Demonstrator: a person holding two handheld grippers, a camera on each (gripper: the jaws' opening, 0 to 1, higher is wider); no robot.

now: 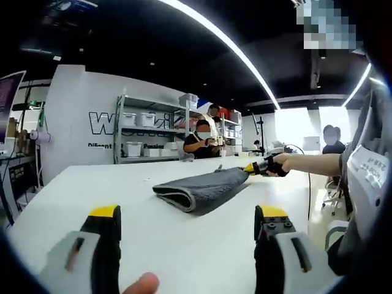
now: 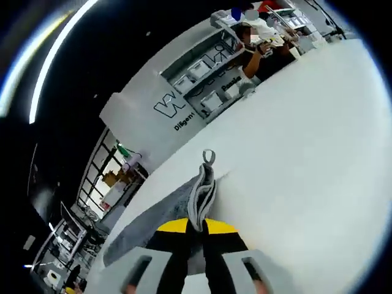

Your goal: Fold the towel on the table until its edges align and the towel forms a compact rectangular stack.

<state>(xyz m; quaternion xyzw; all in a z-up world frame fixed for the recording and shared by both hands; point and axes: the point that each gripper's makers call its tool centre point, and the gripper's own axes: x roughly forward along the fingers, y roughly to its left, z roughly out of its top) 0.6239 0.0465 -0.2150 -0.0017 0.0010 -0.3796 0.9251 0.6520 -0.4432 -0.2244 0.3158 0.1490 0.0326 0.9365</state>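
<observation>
A grey towel (image 1: pixel 202 190) lies folded in thick layers on the white table (image 1: pixel 92 196), its rounded fold turned toward me. My left gripper (image 1: pixel 188 214) hovers short of it, open, jaws wide apart with nothing between them. From the right, a hand holds my right gripper (image 1: pixel 252 168) against the towel's far right corner. In the right gripper view the right gripper (image 2: pixel 195 228) is shut on the bunched edge of the towel (image 2: pixel 201 195). The towel's hanging loop (image 2: pixel 208 156) sticks out just past the jaws, and the rest of the cloth trails off to the left.
Grey shelving (image 1: pixel 153 131) with white bins stands against the back wall beyond the table. A person (image 1: pixel 201 142) sits there, and another person (image 1: pixel 334 142) is at the far right. A monitor (image 1: pixel 9 98) stands at the left. White tabletop (image 2: pixel 306 159) stretches around the towel.
</observation>
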